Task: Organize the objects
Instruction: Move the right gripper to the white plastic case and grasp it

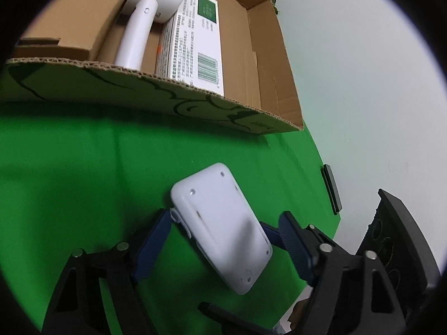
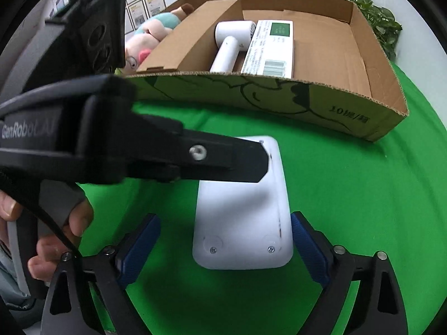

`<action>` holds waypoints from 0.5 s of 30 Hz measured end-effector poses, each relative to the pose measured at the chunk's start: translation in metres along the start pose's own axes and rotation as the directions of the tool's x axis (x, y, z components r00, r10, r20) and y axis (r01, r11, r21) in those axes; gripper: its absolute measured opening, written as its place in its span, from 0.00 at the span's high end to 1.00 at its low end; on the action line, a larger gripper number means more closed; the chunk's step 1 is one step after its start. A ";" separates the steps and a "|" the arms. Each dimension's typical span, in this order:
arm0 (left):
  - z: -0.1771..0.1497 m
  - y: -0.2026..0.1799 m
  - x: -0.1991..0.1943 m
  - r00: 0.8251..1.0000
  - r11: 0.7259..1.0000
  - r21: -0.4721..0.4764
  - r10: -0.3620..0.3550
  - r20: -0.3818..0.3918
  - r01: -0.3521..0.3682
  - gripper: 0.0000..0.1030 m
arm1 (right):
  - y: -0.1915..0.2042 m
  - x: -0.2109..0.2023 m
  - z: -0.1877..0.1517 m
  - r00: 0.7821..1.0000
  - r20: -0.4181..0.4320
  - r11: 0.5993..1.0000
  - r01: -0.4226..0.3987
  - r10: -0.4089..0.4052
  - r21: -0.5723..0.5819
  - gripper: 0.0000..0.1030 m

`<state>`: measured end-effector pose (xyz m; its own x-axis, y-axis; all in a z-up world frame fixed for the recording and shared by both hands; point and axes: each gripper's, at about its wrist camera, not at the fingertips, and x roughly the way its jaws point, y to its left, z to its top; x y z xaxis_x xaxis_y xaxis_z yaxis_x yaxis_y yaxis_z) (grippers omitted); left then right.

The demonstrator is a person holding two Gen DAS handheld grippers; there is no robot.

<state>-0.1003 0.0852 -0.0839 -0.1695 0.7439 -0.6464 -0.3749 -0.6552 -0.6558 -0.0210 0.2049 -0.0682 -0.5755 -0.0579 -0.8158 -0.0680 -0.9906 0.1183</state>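
Note:
A flat white plastic device (image 1: 220, 226) with small screws lies face down on the green cloth (image 1: 83, 167). My left gripper (image 1: 226, 223) is open with its blue pads on either side of the device. In the right wrist view the device (image 2: 243, 217) lies between the open blue pads of my right gripper (image 2: 223, 240), and the left gripper's black finger (image 2: 223, 162) reaches over the device's far end. Behind stands an open cardboard box (image 2: 279, 100) holding a white hair dryer (image 2: 229, 42) and a white printed carton (image 2: 271, 47); both also show in the left wrist view (image 1: 139, 36).
A plush toy (image 2: 151, 36) lies left of the box. Green plants (image 2: 377, 19) stand behind it. A thin black object (image 1: 332, 189) lies at the cloth's right edge by the white wall. A person's hand (image 2: 56, 240) holds the left gripper.

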 end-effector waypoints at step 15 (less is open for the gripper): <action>-0.010 0.001 0.008 0.998 0.999 -0.007 0.053 -0.032 -0.053 0.67 | 0.019 0.000 -0.009 0.997 -0.007 0.995 0.080 -0.080 0.062 0.34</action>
<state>-0.0929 0.0893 -0.0939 -0.1602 0.7034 -0.6925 -0.3592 -0.6950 -0.6229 -0.0146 0.1850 -0.0708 -0.5629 0.0206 -0.8263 -0.1640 -0.9826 0.0873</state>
